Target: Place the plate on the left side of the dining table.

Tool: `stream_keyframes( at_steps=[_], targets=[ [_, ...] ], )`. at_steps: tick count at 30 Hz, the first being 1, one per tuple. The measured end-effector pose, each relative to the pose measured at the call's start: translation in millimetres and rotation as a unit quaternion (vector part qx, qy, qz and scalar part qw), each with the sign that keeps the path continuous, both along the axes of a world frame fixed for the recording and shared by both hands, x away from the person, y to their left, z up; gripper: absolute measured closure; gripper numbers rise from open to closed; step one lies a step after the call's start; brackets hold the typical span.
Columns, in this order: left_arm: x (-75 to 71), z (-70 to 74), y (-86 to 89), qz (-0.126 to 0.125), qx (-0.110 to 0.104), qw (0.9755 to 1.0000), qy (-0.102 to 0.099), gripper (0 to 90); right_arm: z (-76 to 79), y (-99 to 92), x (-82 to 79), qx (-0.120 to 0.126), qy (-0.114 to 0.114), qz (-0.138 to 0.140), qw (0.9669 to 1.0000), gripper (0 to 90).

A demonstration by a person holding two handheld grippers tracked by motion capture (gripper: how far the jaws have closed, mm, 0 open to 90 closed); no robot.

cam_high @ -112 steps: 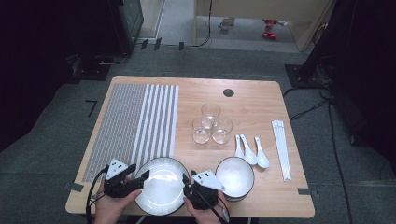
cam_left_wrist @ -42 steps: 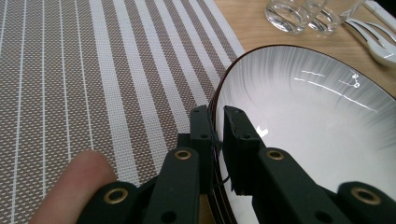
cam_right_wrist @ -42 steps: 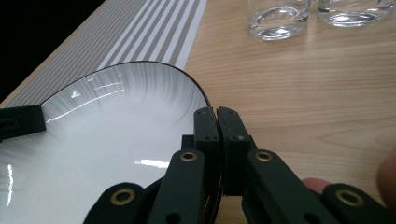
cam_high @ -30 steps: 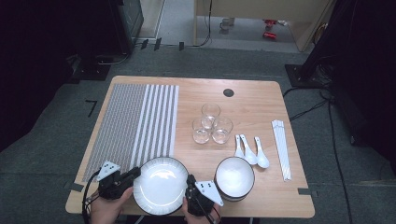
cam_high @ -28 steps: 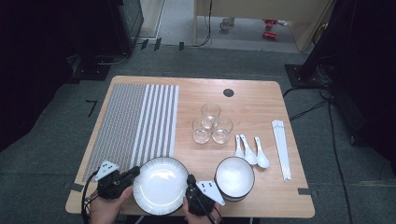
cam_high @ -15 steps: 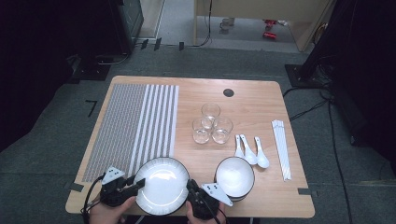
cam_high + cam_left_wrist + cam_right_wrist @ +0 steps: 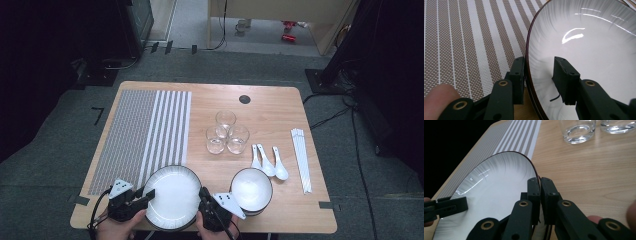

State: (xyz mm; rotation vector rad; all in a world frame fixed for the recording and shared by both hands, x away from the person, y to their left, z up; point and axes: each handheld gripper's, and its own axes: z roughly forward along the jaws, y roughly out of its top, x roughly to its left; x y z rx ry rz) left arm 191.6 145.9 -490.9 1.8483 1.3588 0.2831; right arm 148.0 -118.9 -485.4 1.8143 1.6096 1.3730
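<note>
A large white plate [image 7: 172, 197] with a dark rim lies at the table's front edge, partly on the striped placemat [image 7: 145, 130]. My left gripper [image 7: 148, 194] is at its left rim. In the left gripper view the plate [image 7: 586, 50] has its rim between the jaws of my left gripper [image 7: 541, 72]. One jaw is outside the rim and the other stands apart over the white inside. These jaws have just been closing a little. My right gripper [image 7: 203, 194] is shut on the plate's right rim. In the right gripper view my right gripper [image 7: 540, 182] pinches the plate [image 7: 499, 182].
Beside the plate on the right stands a white bowl [image 7: 251, 190]. Behind it lie three white spoons [image 7: 267, 162] and pale chopsticks [image 7: 301, 160]. Three clear glasses [image 7: 225, 132] stand mid-table. A dark round hole [image 7: 244, 99] is near the far edge.
Both hands have shifted slightly at the plate's rim. The plate looks flatter on the table than in the earliest frame.
</note>
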Motion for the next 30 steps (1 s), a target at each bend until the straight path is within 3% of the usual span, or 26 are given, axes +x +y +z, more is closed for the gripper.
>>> stream_keyframes(
  at_steps=[6, 14, 16, 17, 21, 24, 30],
  targets=[
    [0.7, -0.4, 0.1, 0.005, -0.003, 1.0, -0.004, 65.0, -11.0, 3.6, 4.6, 0.007, 0.02, 0.001, 0.9998, 85.7],
    [-1.7, 1.1, -0.5, 0.023, 0.003, 0.9994, -0.024, 73.2, -15.1, 5.6, 4.9, 0.007, 0.005, -0.01, 0.9999, 86.5],
    [-2.2, 2.0, 0.8, 0.03, -0.001, 0.9992, -0.028, 75.0, -15.7, 5.9, 4.7, 0.008, 0.003, -0.011, 0.9999, 86.5],
    [-2.7, 4.1, 2.3, 0.035, -0.01, 0.9988, -0.031, 81.4, -16.2, 6.7, 4.5, 0.007, 0.0, -0.015, 0.9999, 86.4],
    [-2.2, 3.5, 3.6, 0.033, -0.015, 0.9989, -0.031, 82.2, -17.3, 7.8, 4.9, 0.008, -0.004, -0.021, 0.9997, 86.4],
    [-0.4, 2.8, 6.9, 0.037, -0.035, 0.9984, -0.025, 83.1, -17.6, 8.3, 5.3, 0.008, -0.006, -0.023, 0.9997, 86.4],
    [1.1, 2.7, 8.6, 0.041, -0.047, 0.9977, -0.026, 84.4, -17.8, 8.1, 6.0, 0.013, -0.006, -0.026, 0.9996, 86.4]
  ],
)
